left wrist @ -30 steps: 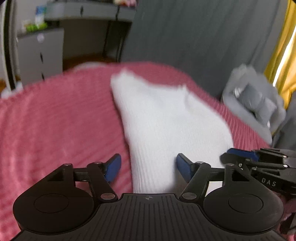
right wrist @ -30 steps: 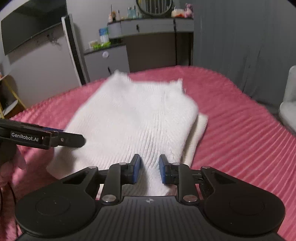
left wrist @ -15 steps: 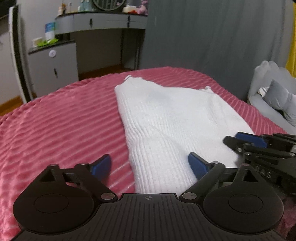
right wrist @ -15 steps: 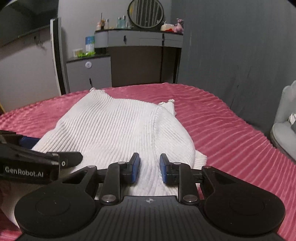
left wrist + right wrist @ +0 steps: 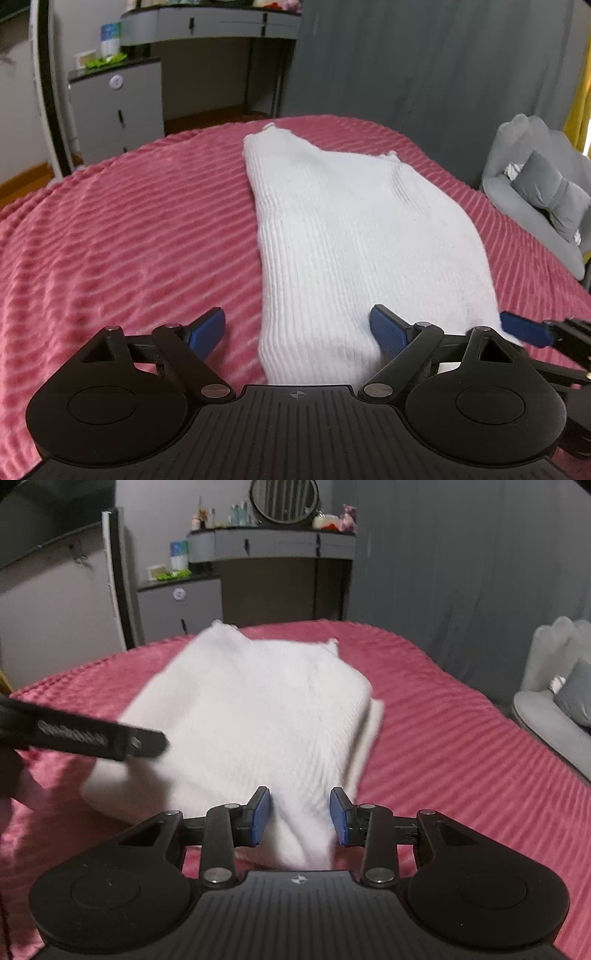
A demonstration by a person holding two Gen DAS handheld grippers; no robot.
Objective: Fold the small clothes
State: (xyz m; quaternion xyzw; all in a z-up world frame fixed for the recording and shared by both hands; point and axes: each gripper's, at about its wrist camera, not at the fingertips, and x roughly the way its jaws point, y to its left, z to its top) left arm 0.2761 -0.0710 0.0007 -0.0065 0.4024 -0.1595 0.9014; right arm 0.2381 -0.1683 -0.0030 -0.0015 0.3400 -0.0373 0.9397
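Note:
A folded white ribbed knit garment lies flat on the pink ribbed bedspread. My left gripper straddles its near left corner; its jaws are wide and closing, and neither pad presses the cloth. The right gripper's blue fingertip shows at the garment's near right edge. In the right wrist view the garment runs away from me, and its near edge lies between the pads of my right gripper. Those jaws are opening, with gaps beside the cloth. The left gripper's finger reaches in from the left.
Beyond the bed stand a grey dressing table with a round mirror and a grey cabinet. A dark grey curtain hangs at the back right. A grey armchair with a cushion sits by the bed's right side.
The right jaws, shut on the garment's near edge before, have spread apart and let it go. The left jaws have widened around the near left corner. Both grippers shifted slightly over the garment.

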